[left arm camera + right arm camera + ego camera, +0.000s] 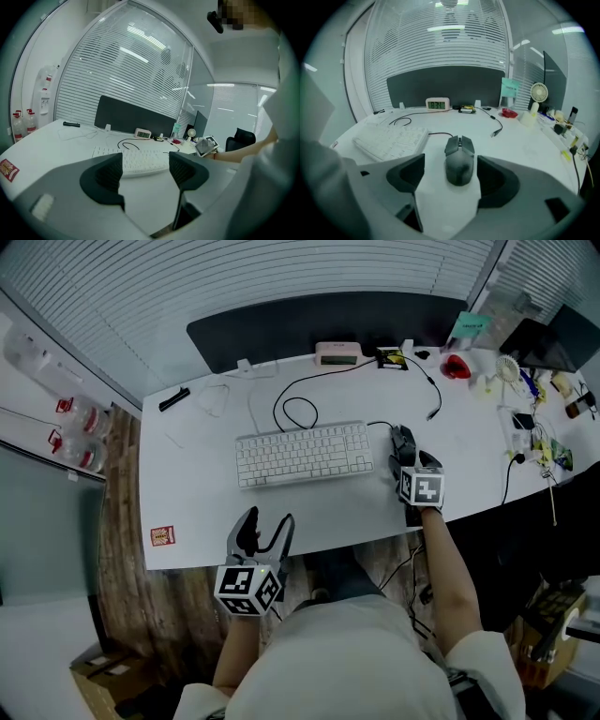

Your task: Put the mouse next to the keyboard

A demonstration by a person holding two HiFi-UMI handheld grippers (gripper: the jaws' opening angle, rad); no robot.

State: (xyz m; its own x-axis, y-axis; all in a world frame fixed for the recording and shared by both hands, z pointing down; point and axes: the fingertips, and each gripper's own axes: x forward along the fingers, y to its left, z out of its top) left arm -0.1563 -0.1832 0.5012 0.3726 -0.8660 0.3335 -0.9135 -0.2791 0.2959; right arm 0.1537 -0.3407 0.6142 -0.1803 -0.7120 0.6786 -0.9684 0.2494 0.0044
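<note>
**Mouse** (pixel 459 164): dark grey, corded. It is set flat on the white desk (pixel 187 474), just beside the right end of the keyboard (pixel 303 453), apart from it by a narrow strip of bare desk. Its cord is run from its nose toward the keyboard's far right corner.

**Right gripper** (pixel 452 176): it is held at the mouse, to the right of the keyboard. The jaws are spread wide, one to each side of the mouse's rear half, and a gap is seen between each pad and the mouse's flanks. Nothing is gripped.

**Left gripper** (pixel 265 526): it is held in front of the keyboard, at the desk's near edge. The jaws are spread apart and only bare desk is seen between them.

**Keyboard**: white, compact, laid near the middle of the desk and turned slightly from square.

**Black cable** (pixel 298 412): it is looped just behind the keyboard.

**Digital clock** (pixel 337 353): pale case, stood behind the keyboard at the desk's far edge, before a dark partition (pixel 309 324).

**Black pen** (pixel 174 399): it is laid well behind and left of the keyboard.

**Red sticker** (pixel 162 536): it is found in front of and left of the keyboard, near the desk's corner.

**Small fan** (pixel 539 92): white, stood well right of the keyboard among desk clutter.
</note>
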